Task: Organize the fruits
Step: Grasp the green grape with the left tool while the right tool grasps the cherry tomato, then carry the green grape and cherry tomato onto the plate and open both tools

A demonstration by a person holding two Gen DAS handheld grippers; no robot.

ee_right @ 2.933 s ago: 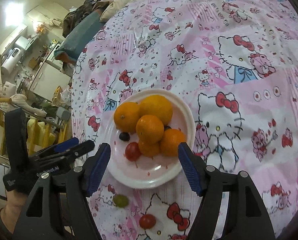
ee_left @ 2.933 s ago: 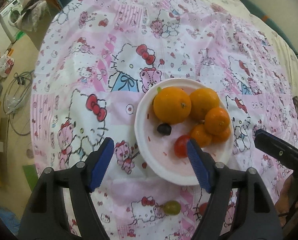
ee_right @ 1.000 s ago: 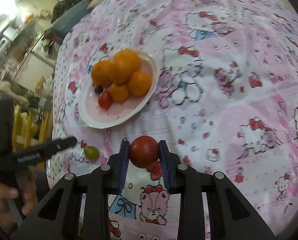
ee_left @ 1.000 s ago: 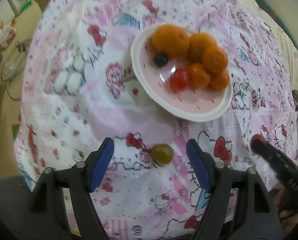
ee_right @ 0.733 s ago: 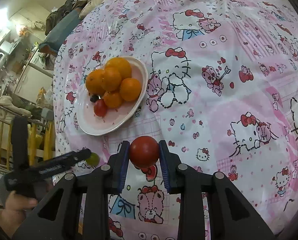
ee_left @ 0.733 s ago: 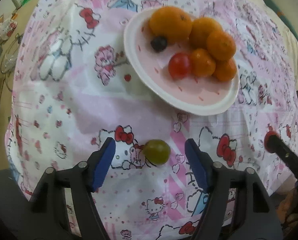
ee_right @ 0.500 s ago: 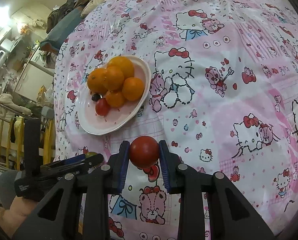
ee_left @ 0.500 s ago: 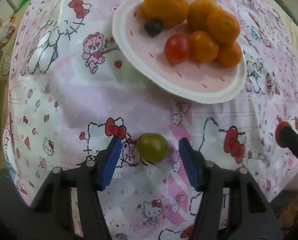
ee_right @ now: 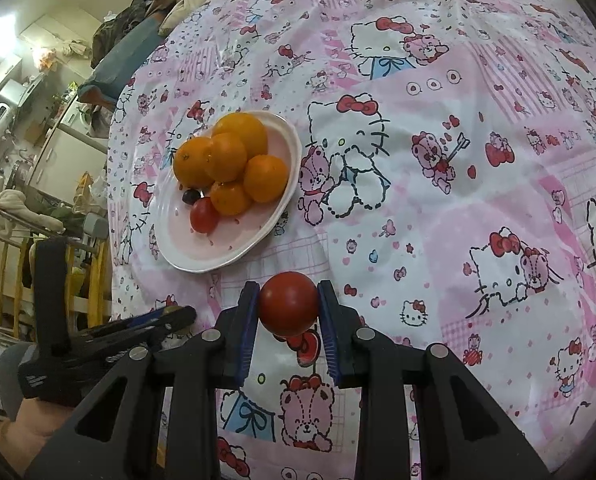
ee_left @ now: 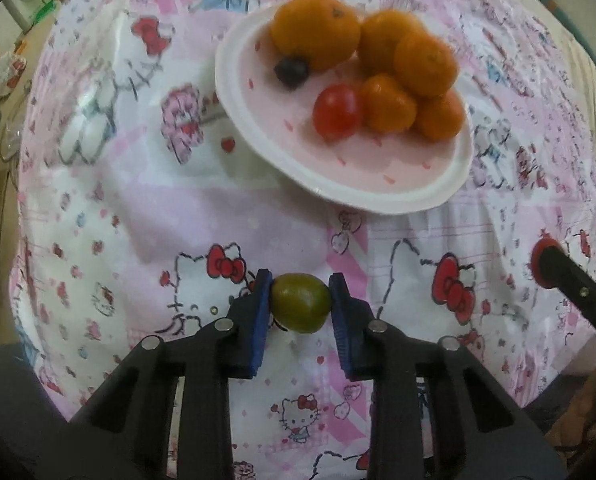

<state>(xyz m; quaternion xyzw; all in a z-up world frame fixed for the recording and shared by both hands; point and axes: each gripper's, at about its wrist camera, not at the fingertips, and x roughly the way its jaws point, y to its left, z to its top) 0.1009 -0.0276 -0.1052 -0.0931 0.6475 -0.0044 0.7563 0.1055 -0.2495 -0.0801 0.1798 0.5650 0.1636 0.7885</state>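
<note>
Left gripper [ee_left: 300,307] was clamped on a small round green fruit [ee_left: 300,307], low over the pink cartoon-print tablecloth [ee_left: 146,208]. Right gripper [ee_right: 288,309] was clamped on a round red tomato [ee_right: 288,309]. Both fruits sat near the white round plate [ee_right: 234,254], which bore five oranges [ee_right: 226,156], a red tomato and a dark berry.

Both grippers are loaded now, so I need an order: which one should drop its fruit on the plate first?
Probably the left gripper. Its green fruit sits just short of the plate's near rim. The right gripper, jaws on the red tomato, looks farther back.
</note>
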